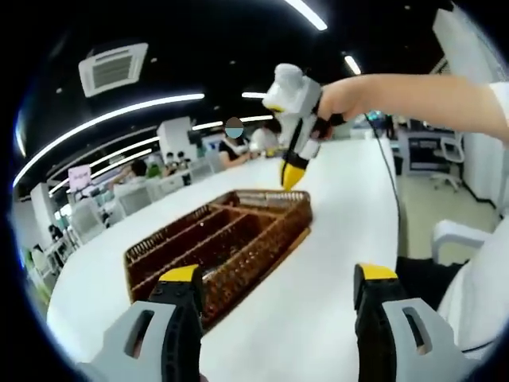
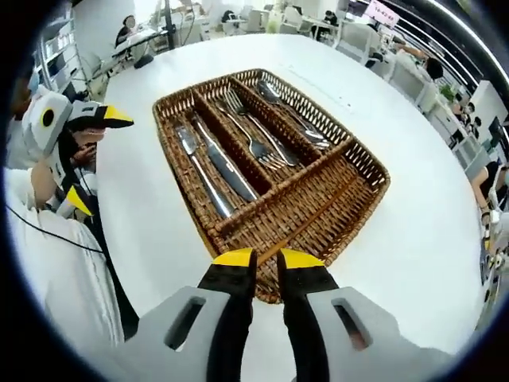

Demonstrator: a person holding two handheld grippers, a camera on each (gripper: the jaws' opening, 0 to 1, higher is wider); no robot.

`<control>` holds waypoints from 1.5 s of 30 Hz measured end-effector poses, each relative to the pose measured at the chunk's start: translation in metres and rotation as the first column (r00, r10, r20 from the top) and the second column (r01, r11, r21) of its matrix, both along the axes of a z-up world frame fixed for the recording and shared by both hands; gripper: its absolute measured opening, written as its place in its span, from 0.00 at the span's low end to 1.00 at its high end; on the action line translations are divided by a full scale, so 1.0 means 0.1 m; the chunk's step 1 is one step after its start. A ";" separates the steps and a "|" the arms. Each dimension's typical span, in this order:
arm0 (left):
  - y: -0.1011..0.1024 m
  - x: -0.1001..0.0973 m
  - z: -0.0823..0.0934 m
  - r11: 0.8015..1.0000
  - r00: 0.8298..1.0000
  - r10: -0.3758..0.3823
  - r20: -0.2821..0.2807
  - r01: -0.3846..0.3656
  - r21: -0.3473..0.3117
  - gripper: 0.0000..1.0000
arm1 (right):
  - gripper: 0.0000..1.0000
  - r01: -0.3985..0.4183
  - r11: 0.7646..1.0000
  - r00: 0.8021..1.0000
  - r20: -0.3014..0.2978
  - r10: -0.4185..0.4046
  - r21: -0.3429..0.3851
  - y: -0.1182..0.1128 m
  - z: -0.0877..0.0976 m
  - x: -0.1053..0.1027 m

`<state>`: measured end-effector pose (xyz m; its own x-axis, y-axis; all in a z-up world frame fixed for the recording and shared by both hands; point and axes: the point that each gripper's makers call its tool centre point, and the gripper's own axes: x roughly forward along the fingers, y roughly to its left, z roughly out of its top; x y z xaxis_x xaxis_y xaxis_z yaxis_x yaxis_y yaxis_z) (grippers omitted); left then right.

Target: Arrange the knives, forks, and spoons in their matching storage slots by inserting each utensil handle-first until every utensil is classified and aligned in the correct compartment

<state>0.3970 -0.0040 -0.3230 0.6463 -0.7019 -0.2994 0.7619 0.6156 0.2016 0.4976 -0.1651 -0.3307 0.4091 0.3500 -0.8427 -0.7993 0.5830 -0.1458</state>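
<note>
A brown wicker cutlery tray [image 2: 364, 165] lies on the white table [image 2: 413, 239]. Its long slots hold knives [image 2: 213, 169], forks [image 2: 256, 143] and spoons [image 2: 293, 119]; the cross compartment nearest me holds thin brown sticks [image 2: 318, 213]. My right gripper [image 2: 267, 259] hovers over the tray's near end, jaws close together with nothing seen between them. It also hangs over the tray's far corner, right gripper [image 1: 293, 177], held by a hand. My left gripper [image 1: 278, 274] stands wide open short of the tray [image 1: 159, 243]; the left gripper [image 2: 95, 159] is off the tray's side, open.
The table [image 1: 342, 231] is long and white. A sleeve and a cable [image 2: 48, 235] lie at the left of the right gripper view. Desks, chairs and seated people [image 1: 232, 147] are in the office behind. A white chair arm [image 1: 469, 235] stands off the table's right edge.
</note>
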 end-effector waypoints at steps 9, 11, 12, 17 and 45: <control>0.06 0.08 0.11 0.999 0.999 0.040 0.023 -0.040 -0.001 0.90 | 0.16 -0.099 0.995 0.991 0.093 0.098 0.012 0.12 0.05 -0.06; 0.07 0.08 0.13 0.999 0.999 0.043 0.032 -0.043 -0.004 0.89 | 0.17 -0.116 0.993 0.987 0.117 0.114 0.015 0.14 0.06 -0.05; 0.07 0.08 0.14 0.999 0.999 0.041 0.031 -0.041 -0.004 0.88 | 0.18 -0.127 0.992 0.983 0.138 0.122 0.024 0.16 0.07 -0.03; 0.07 0.08 0.16 0.999 0.998 0.048 0.035 -0.048 -0.006 0.88 | 0.21 -0.174 0.985 0.968 0.188 0.167 0.018 0.22 0.07 -0.04; 0.14 0.13 0.36 0.988 0.995 0.087 0.043 -0.080 -0.133 0.83 | 0.30 -0.260 0.947 0.891 0.426 0.160 0.189 0.50 0.28 -0.08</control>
<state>0.4098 0.0104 -0.2871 0.7158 -0.6759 -0.1754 0.6980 0.7001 0.1507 0.4894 -0.1152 -0.3031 0.5872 0.6322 -0.5055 -0.8094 0.4648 -0.3589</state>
